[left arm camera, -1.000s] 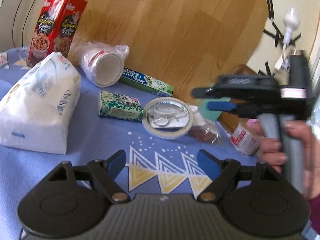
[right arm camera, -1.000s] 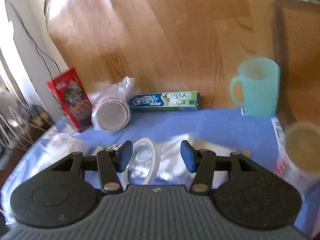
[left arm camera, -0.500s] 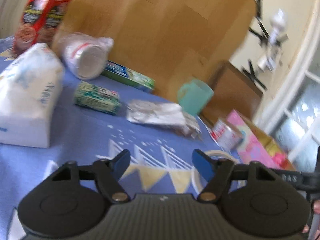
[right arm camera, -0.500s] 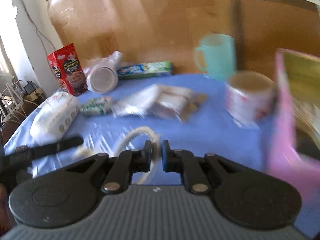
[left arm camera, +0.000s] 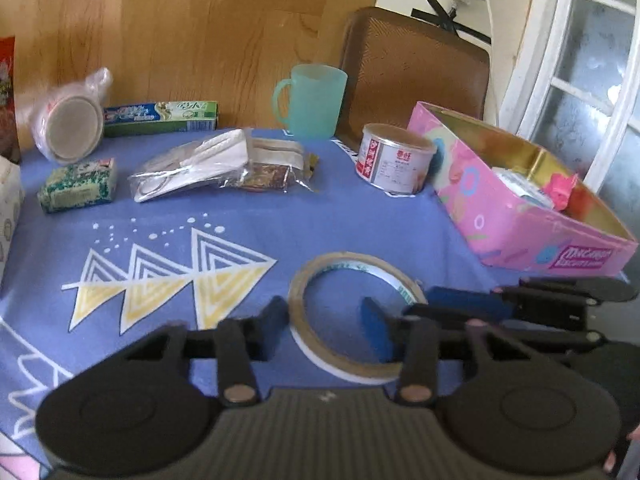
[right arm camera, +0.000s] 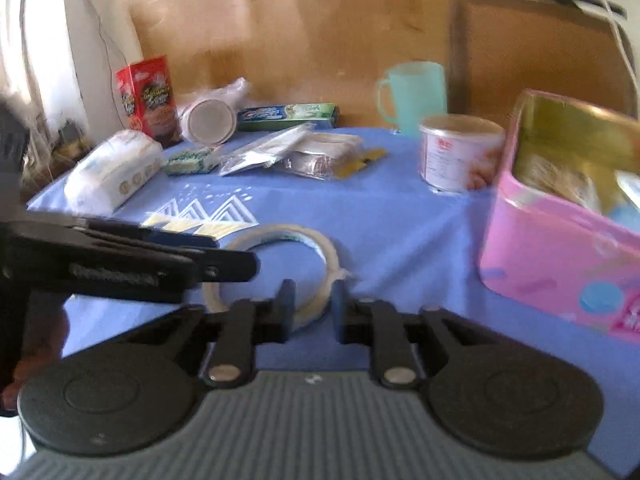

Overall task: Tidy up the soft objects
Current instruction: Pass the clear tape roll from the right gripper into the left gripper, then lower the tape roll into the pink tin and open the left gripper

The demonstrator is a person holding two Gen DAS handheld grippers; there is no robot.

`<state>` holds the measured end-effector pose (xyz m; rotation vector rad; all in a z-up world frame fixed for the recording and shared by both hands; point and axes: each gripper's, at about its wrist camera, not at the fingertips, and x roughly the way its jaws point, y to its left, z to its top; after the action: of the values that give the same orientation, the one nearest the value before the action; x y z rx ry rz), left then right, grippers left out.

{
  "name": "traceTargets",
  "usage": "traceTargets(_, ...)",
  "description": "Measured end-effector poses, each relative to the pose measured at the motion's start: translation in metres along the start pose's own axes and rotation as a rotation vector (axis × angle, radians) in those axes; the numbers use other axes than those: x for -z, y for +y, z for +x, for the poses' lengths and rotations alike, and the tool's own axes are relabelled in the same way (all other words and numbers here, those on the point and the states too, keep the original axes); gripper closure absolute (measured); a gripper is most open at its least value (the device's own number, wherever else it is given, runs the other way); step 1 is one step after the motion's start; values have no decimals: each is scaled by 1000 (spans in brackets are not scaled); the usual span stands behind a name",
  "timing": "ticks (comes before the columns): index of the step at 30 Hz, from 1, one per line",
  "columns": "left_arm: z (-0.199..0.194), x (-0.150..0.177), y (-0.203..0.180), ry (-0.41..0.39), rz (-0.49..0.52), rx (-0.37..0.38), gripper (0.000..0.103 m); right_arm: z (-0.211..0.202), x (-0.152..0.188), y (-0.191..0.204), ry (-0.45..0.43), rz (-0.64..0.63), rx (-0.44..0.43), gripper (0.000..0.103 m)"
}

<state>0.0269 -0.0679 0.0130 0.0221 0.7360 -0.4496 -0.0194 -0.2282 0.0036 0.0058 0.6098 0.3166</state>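
— Open blue tabletop at twelve o'clock past the tape roll?

— Yes, bare cloth up to the plastic bags at eleven.

— At two o'clock?

— Blocked by the pink box, with the can just beside it at one.

— Close in?

— Crowded: left claw straddling the roll's left rim, right claw astride its near rim, bodies crossing at three and nine.

— Far edge?

— Walled by mug, toothpaste box and wooden board.

Tape roll flat on blue tablecloth, left gripper jaws apart, pink box right
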Motion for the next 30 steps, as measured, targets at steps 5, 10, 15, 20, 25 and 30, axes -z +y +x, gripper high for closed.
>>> traceTargets(5, -23, -14, -7, -57, -54, 21, 78, -19, -7, -14, -110, 32, 22, 89)
traceTargets(10, -36, -58, -57, -163, 57, 100, 78, -63, -19, -44, -312, 49, 149, 91)
traceTargets(15, -8, -91, -129, -183, 180, 223, 78, -92, -14, -100, -389, 130, 325, 91)
traceTargets(20, 48, -115, -194, -158, 242, 292, 60, -90, -10, -158, -389, 183, 535, 90)
traceTargets(25, 64, -122, -209, -139, 258, 172, 55, -95, -3, -207, -385, 338, 608, 83)
traceTargets(30, 46, -107, -172, -116, 230, 92, 50, -104, 1, -202, -431, 380, 553, 83)
